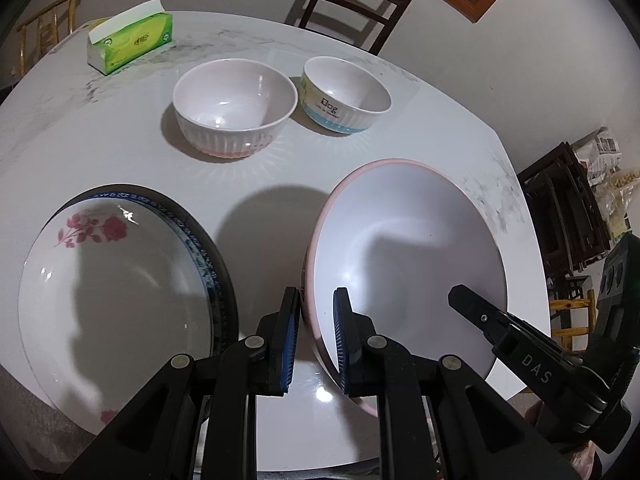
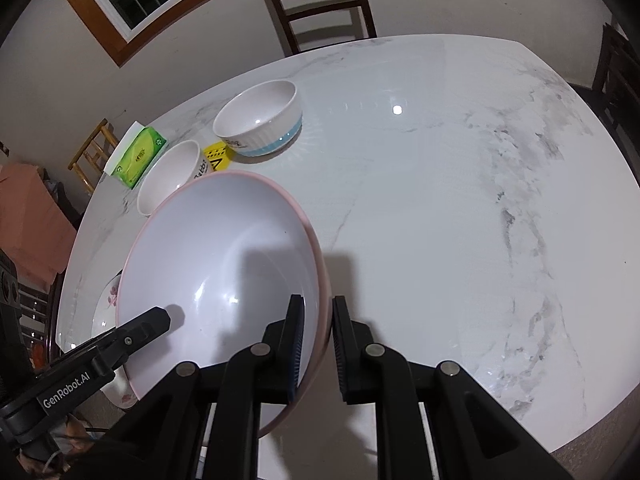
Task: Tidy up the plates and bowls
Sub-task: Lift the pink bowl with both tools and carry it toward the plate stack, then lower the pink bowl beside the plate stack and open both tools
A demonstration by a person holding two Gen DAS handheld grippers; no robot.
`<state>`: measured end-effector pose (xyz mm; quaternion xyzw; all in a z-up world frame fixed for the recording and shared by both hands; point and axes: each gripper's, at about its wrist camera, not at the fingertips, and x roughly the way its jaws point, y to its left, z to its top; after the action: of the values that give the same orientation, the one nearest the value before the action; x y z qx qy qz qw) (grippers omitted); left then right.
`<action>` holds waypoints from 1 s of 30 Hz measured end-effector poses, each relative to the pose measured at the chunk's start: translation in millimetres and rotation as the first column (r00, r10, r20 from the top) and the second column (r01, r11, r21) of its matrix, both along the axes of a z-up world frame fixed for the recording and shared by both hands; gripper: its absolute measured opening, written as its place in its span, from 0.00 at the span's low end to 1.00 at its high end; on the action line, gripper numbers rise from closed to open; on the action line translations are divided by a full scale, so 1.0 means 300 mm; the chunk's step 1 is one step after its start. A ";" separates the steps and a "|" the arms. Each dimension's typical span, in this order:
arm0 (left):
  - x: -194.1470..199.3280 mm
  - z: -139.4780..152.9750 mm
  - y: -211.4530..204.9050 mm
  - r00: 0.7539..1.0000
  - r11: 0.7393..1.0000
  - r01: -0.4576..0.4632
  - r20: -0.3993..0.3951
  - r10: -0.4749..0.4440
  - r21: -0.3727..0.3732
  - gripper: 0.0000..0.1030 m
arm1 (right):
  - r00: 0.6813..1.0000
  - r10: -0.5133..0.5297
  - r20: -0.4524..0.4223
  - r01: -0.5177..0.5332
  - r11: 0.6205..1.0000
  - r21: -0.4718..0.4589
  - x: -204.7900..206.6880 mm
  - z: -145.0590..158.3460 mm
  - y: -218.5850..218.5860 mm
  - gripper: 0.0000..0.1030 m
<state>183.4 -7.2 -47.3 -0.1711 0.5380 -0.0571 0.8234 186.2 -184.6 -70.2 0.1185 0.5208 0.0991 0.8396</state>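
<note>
A pink-rimmed white plate (image 1: 408,256) is held tilted above the table. My left gripper (image 1: 316,340) is shut on its left rim. My right gripper (image 2: 316,344) is shut on its right rim; the plate also shows in the right wrist view (image 2: 224,264). A stack of plates with a rose-patterned plate on top (image 1: 116,280) lies at the front left. A white bowl with a pink base (image 1: 234,106) and a white bowl with a blue base (image 1: 344,100) stand farther back.
A green tissue box (image 1: 130,42) sits at the far left of the white marble table (image 2: 440,200). A yellow sticker (image 2: 218,158) lies between the bowls. A dark wooden chair (image 2: 320,4) stands behind the table.
</note>
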 end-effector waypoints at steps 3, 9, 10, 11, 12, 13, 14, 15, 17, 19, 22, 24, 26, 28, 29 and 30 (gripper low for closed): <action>-0.016 0.003 0.008 1.000 1.000 -0.001 -0.004 0.001 0.004 0.13 | 1.000 0.004 -0.011 -0.004 1.000 0.002 -0.008 -0.005 0.003 0.14; -0.046 -0.010 0.024 1.000 1.000 0.002 -0.027 -0.002 0.009 0.13 | 0.999 0.011 -0.039 -0.011 1.000 0.011 -0.034 -0.036 0.013 0.14; -0.051 -0.013 0.026 1.000 1.000 0.003 -0.030 -0.003 0.013 0.13 | 0.999 0.013 -0.045 -0.013 1.000 0.013 -0.040 -0.044 0.015 0.14; -0.057 -0.016 0.029 0.999 1.000 0.002 -0.035 -0.002 0.015 0.13 | 0.999 0.014 -0.050 -0.013 1.000 0.015 -0.046 -0.049 0.018 0.14; -0.060 -0.018 0.032 0.999 1.000 0.002 -0.037 -0.001 0.016 0.13 | 0.998 0.014 -0.054 -0.013 1.000 0.017 -0.051 -0.053 0.020 0.15; -0.067 -0.021 0.034 0.999 1.000 0.003 -0.039 -0.002 0.018 0.13 | 0.998 0.016 -0.057 -0.015 1.000 0.017 -0.056 -0.057 0.023 0.15; -0.071 -0.022 0.035 0.999 1.000 0.003 -0.041 -0.002 0.019 0.12 | 0.998 0.019 -0.061 -0.018 1.000 0.018 -0.062 -0.062 0.026 0.15; -0.074 -0.024 0.038 0.999 1.000 0.001 -0.043 0.000 0.019 0.12 | 0.998 0.018 -0.063 -0.017 1.000 0.019 -0.065 -0.064 0.026 0.15; -0.082 -0.026 0.037 0.999 1.000 0.003 -0.046 -0.002 0.021 0.12 | 0.997 0.018 -0.068 -0.017 1.000 0.021 -0.073 -0.069 0.025 0.15; -0.088 -0.029 0.035 0.999 1.000 0.007 -0.047 -0.006 0.020 0.12 | 0.997 0.014 -0.071 -0.013 1.000 0.022 -0.081 -0.072 0.019 0.15; -0.092 -0.037 0.032 0.999 1.000 0.012 -0.053 -0.011 0.017 0.12 | 0.997 0.008 -0.072 -0.006 1.000 0.023 -0.091 -0.073 0.011 0.15; -0.095 -0.040 0.028 0.998 1.000 0.018 -0.053 -0.017 0.016 0.12 | 0.997 0.003 -0.071 -0.002 1.000 0.023 -0.093 -0.073 0.006 0.15; -0.092 -0.042 0.023 0.998 1.000 0.021 -0.054 -0.020 0.014 0.12 | 0.998 -0.002 -0.070 0.003 1.000 0.022 -0.098 -0.072 -0.001 0.15; -0.090 -0.044 0.017 0.998 1.000 0.027 -0.053 -0.026 0.014 0.12 | 0.998 -0.006 -0.069 0.007 1.000 0.020 -0.097 -0.073 -0.007 0.15; -0.090 -0.047 0.013 0.998 0.999 0.032 -0.054 -0.031 0.014 0.12 | 0.997 -0.010 -0.071 0.011 1.000 0.021 -0.099 -0.075 -0.013 0.15; -0.089 -0.048 0.011 0.998 0.999 0.033 -0.055 -0.032 0.013 0.12 | 0.997 -0.013 -0.072 0.014 1.000 0.020 -0.099 -0.077 -0.016 0.15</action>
<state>156.8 -3.9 -61.8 -0.1579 0.5634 -0.0620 0.8086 156.4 -189.4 -93.2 0.1341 0.5487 0.0945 0.8198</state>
